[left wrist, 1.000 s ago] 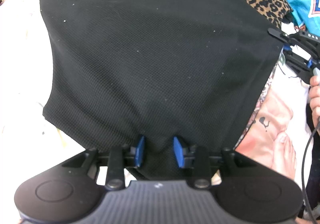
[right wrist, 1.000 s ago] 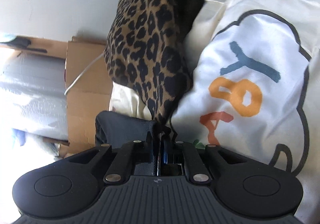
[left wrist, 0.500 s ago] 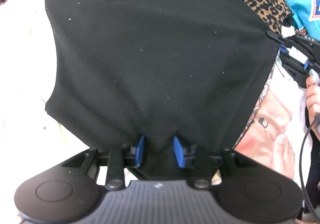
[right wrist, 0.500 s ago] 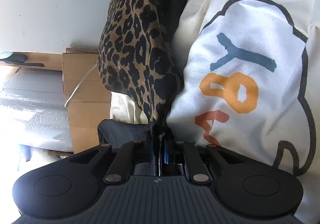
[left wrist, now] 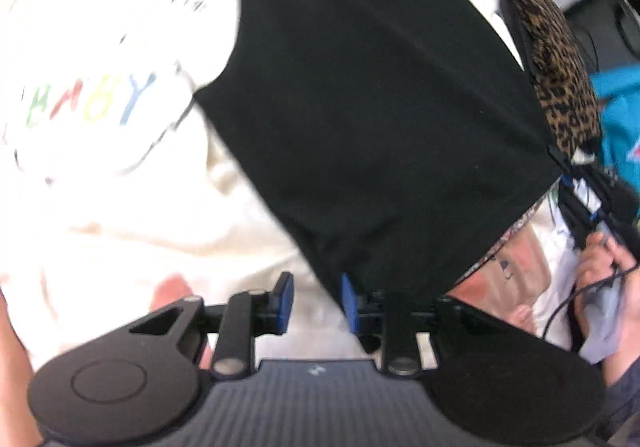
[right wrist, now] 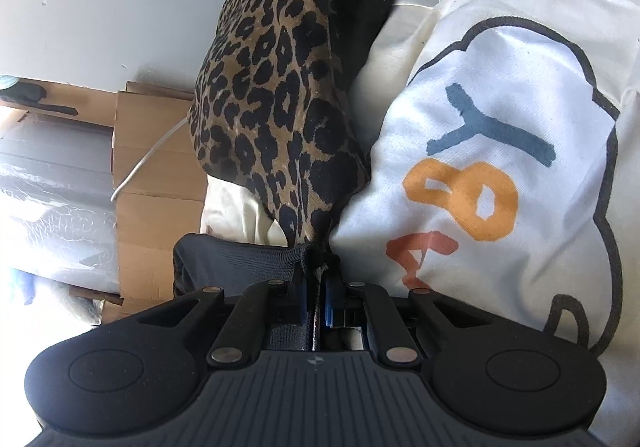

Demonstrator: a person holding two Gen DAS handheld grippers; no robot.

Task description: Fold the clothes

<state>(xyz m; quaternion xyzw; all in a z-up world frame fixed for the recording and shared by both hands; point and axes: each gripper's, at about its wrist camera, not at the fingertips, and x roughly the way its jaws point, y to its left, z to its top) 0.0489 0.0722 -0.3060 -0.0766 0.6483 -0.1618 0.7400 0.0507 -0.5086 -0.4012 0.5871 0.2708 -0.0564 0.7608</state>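
Home: clothes pile [right wrist: 500, 151], cardboard boxes [right wrist: 156, 167].

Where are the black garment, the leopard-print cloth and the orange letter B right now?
black garment [left wrist: 380, 107]: left wrist view, centre of its spread panel.
leopard-print cloth [right wrist: 276, 99]: right wrist view, mid-fold.
orange letter B [right wrist: 460, 199]: right wrist view, its stroke.

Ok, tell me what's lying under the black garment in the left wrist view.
Under the black garment, cream printed fabric with coloured letters shows at its left, and pinkish printed cloth at its lower right edge. Whatever lies beneath its middle is covered.

left view blurred — black garment [left wrist: 380, 119] hides, perhaps, the cream sheet [left wrist: 120, 187] beneath.
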